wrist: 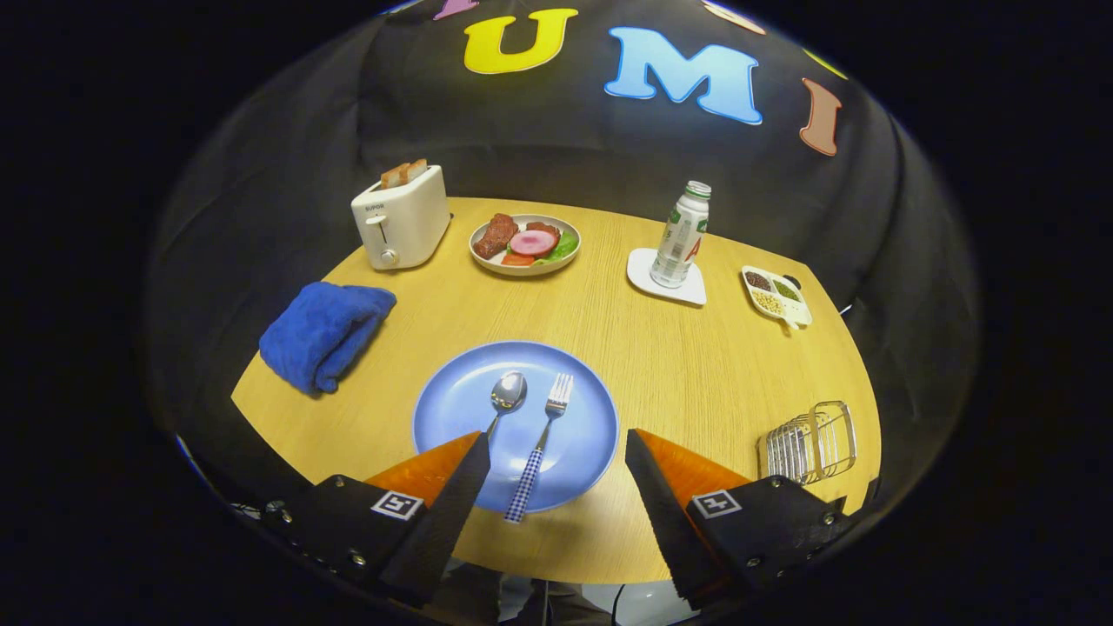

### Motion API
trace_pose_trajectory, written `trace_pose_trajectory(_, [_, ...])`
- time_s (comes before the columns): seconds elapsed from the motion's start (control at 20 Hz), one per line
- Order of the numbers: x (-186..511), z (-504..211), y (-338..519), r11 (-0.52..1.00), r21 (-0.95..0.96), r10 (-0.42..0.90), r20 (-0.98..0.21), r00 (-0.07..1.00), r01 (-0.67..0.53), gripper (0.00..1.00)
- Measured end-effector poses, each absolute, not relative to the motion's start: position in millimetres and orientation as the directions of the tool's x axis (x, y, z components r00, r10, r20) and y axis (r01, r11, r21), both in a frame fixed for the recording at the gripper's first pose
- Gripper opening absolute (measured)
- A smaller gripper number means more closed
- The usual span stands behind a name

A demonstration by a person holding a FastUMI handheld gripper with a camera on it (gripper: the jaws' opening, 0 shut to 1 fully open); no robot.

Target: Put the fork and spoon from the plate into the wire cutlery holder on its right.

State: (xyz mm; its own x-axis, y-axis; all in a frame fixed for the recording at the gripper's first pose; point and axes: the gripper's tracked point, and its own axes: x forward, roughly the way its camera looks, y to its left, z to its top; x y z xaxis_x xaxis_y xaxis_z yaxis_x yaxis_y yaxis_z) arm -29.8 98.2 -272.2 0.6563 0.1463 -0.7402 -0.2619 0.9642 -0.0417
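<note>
Fork, shiny metal head with a blue-and-white checked handle (541, 452): lies flat on the round pale-blue plate (452, 409), tines pointing away from the claw, handle end reaching over the plate's near rim; likely light, rigid and slick at the metal end; the patterned handle looks the better place to take hold, since its overhanging end leaves room for a finger beneath; thin and low-lying, so a pinch across the handle's width seems called for.

Spoon, polished metal with a rounded bowl (508, 391): lies just beside the fork on its left, roughly parallel, bowl upward and reflective; its handle runs back behind the left finger, so the pattern and end cannot be told; likely light, stiff and slippery on the glazed plate, prone to skate if nudged.

Claw (553, 461): wide open, holding nothing; fingers straddle the near half of the plate, the fork's handle lying between them, nearer the left finger.

Wire cutlery holder, silver metal rack (809, 443): stands on the light wooden table (678, 365) to the right of the plate, beyond the right finger, well apart from the cutlery; gaps look narrow.

Further out: folded blue towel (323, 335) left of the plate; white toaster with bread slices (400, 219); white bowl of meat and greens (524, 243); white bottle with green label (682, 235) on a white coaster; small white divided dish of beans (776, 296).
</note>
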Motion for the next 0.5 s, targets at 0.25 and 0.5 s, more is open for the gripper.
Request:
trace_pose_trajectory(0.25, [-33, -301, 102, 0.961, -0.054, 0.126, -0.789, 0.601, -0.273, 0.97])
trace_pose_trajectory(0.5, [-34, -332, 106, 0.955, -0.047, 0.115, -0.852, 0.510, -0.294, 0.96])
